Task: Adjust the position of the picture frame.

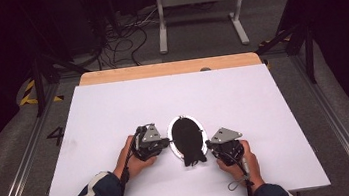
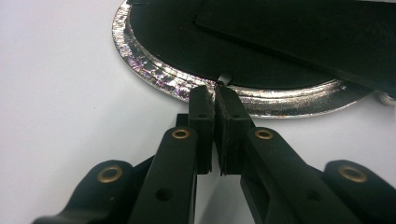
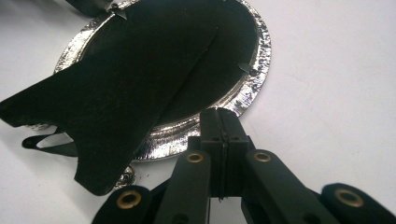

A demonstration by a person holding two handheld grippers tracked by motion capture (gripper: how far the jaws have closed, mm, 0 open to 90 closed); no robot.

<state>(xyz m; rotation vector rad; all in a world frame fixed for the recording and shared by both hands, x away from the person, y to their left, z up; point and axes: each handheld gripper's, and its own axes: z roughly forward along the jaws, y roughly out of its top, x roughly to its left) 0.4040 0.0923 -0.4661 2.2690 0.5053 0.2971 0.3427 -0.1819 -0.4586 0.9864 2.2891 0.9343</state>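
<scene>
My left gripper (image 1: pixel 167 142) sits at the nine o'clock edge of the silver dish (image 2: pixel 154 74), jaws pinched together on what looks like its thin rim. My right gripper (image 1: pixel 209 145) is closed at the four o'clock edge; I cannot tell whether it bites the rim. The dish lies near the middle of the white surface (image 1: pixel 265 117), a black flap (image 3: pixel 121 107) draped across it. It looks light, thin and easily bent, so I'd hold the rim on opposite sides.

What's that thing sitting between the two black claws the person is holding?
An oval silver frame with a black back panel, lying face down on the white table. The high view shows the left gripper and right gripper at its sides.
</scene>
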